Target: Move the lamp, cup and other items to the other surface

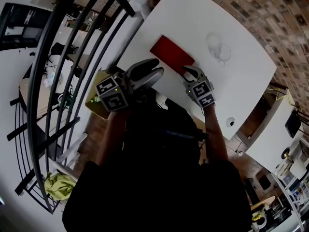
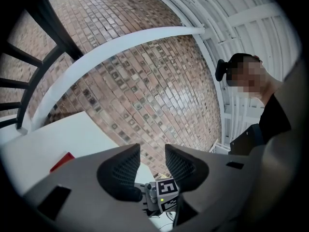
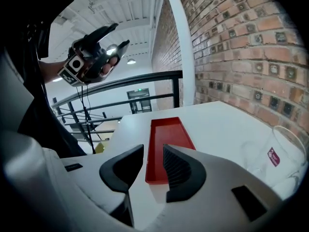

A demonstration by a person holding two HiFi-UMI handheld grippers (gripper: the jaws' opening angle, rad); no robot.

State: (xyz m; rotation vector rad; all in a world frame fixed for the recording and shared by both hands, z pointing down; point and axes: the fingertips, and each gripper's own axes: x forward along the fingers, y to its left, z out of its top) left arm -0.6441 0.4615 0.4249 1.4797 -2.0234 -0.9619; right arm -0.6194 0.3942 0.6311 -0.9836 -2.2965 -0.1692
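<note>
Head view: my right gripper (image 1: 191, 72) released, empty, tray (image 1: 172, 54) at 11 o'clock; left gripper (image 1: 158, 67) released too, empty.

Table (image 1: 251, 76): white. Tray (image 1: 172, 55) on table: red. Cup (image 3: 282, 153) on table: clear, red label. Wall (image 2: 145, 81) behind table: red-brown brick. Railing (image 3: 176, 93) beyond table: black.

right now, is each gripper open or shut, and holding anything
Left gripper: open, nothing between the jaws.
Right gripper: open, holding nothing; the red tray lies ahead of it, not gripped.
</note>
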